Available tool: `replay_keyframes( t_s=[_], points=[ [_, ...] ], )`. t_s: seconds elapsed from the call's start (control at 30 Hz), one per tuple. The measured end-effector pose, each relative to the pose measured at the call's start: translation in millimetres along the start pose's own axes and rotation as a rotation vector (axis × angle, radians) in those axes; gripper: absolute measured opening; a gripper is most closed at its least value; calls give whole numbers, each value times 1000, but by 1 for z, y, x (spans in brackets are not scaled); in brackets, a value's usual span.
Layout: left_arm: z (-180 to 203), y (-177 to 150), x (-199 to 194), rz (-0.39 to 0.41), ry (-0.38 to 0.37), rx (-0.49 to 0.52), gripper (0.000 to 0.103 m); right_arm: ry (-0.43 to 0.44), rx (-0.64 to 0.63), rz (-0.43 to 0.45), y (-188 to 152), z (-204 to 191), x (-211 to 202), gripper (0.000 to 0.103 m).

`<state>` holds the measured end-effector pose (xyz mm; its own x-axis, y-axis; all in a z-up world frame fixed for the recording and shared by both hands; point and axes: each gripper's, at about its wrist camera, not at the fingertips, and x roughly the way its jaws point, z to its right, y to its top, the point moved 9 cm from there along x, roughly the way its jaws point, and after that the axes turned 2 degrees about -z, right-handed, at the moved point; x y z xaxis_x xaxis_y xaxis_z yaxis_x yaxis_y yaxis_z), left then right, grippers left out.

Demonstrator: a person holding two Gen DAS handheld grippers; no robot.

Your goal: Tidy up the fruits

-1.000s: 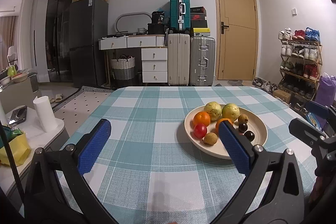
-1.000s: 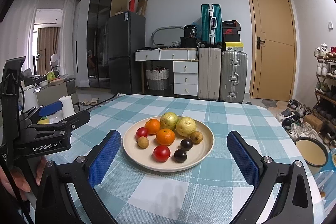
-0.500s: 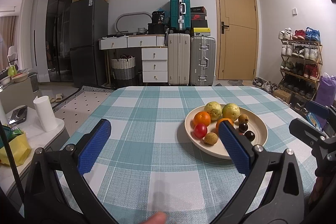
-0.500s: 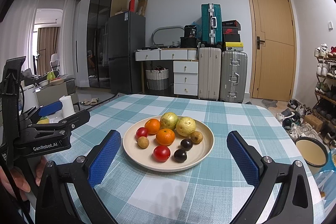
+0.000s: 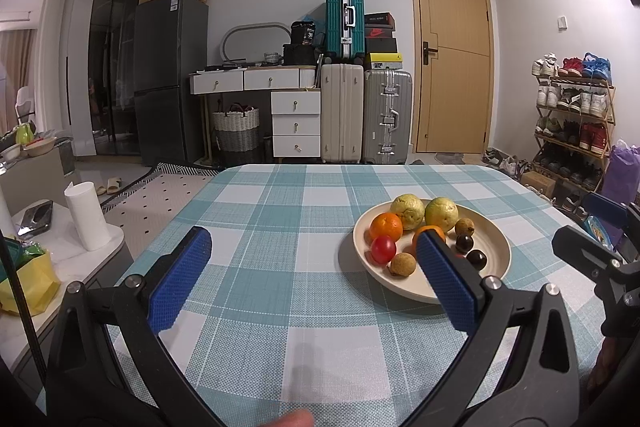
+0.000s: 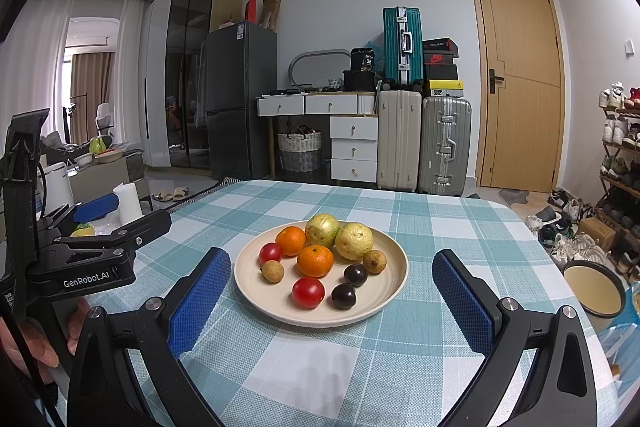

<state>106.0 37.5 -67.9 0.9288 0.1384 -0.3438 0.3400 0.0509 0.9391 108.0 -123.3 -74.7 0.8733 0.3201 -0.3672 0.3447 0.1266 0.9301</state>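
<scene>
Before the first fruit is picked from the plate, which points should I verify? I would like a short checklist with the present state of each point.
1. Right gripper open and empty: ok, its fingers stand wide apart.
2. Left gripper open and empty: ok.
3. Plate faces the right gripper: ok, it lies between its fingers.
4. Fruits reachable from above: ok; nothing covers the front tomato or the dark plums.
5. Fruits well separated: not ok; the two guavas and the oranges crowd together.
6. Place to put the sorted fruits: cannot tell; no second dish shows on the tablecloth.
</scene>
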Motion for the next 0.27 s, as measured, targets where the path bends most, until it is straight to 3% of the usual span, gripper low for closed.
replay_keyframes(
  t_s=[0.27],
  points=[
    [-1, 0, -2, -1, -2, 1, 102, 0, 0, 0, 0, 0, 0, 103]
  ],
)
